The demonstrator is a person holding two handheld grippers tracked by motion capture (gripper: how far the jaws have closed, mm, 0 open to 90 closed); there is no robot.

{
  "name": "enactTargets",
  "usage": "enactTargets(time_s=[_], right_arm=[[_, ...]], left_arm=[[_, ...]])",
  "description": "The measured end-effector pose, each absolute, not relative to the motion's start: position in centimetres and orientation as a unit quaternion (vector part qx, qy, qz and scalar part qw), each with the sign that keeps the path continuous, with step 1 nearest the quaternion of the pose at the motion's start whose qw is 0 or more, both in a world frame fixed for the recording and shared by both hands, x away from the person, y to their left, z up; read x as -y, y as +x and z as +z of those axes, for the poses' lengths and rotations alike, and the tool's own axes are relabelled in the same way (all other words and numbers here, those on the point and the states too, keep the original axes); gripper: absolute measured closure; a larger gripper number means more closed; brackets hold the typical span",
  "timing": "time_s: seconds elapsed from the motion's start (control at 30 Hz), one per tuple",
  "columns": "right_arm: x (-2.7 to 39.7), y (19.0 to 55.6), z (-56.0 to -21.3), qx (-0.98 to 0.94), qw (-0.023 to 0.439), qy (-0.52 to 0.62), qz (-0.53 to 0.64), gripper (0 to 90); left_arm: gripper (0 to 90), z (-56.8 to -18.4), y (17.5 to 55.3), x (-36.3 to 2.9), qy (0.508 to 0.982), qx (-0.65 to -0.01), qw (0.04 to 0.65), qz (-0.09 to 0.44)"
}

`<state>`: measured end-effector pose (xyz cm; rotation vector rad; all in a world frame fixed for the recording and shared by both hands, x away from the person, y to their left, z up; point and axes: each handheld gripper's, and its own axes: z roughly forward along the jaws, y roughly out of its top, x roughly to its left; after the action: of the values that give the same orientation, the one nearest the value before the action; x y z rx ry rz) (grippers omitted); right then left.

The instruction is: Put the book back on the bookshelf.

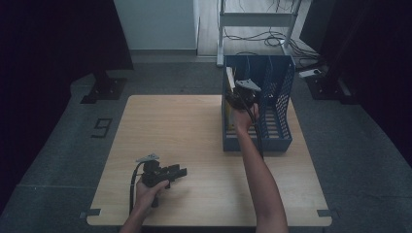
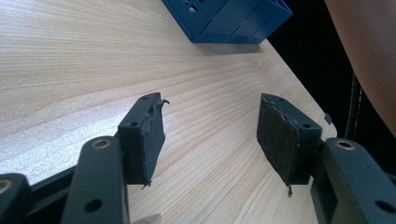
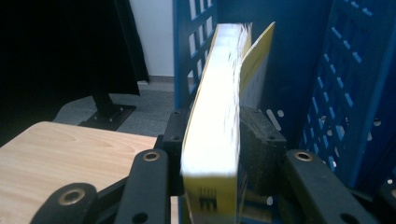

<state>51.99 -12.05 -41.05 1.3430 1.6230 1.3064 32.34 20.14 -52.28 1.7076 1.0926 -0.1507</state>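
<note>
Right gripper (image 3: 211, 154) jaws hold the yellow book (image 3: 212, 121) upright to slot it into the blue rack (image 1: 279, 97); left gripper (image 2: 210, 140) jaws rest wide, idle over the surface (image 2: 70, 60)

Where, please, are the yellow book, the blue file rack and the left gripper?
yellow book (image 3: 212, 121), right gripper view, on its white page edge.
blue file rack (image 1: 256, 144), high view, on its front wall.
left gripper (image 2: 210, 135), left gripper view, midway between its fingertips.

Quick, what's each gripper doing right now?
Left gripper: open, holding nothing, above the table.
Right gripper: jaws around the yellow book in the blue rack.
</note>
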Motion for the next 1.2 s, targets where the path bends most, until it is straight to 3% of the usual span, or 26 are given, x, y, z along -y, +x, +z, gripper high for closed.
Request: enactTargets(time_s=[0.87,1.2], right_arm=[[12.7,49.5,-41.2,-0.637,0.293,0.476,0.531,58.9],[13.1,49.1,-41.7,-0.635,0.3,0.473,0.532,55.2]], left_arm=[[40.8,-52.6,32.2,-19.3,0.724,-0.453,0.517,-0.068],[40.8,-52.7,32.2,-19.1,0.727,-0.451,0.513,-0.069]])
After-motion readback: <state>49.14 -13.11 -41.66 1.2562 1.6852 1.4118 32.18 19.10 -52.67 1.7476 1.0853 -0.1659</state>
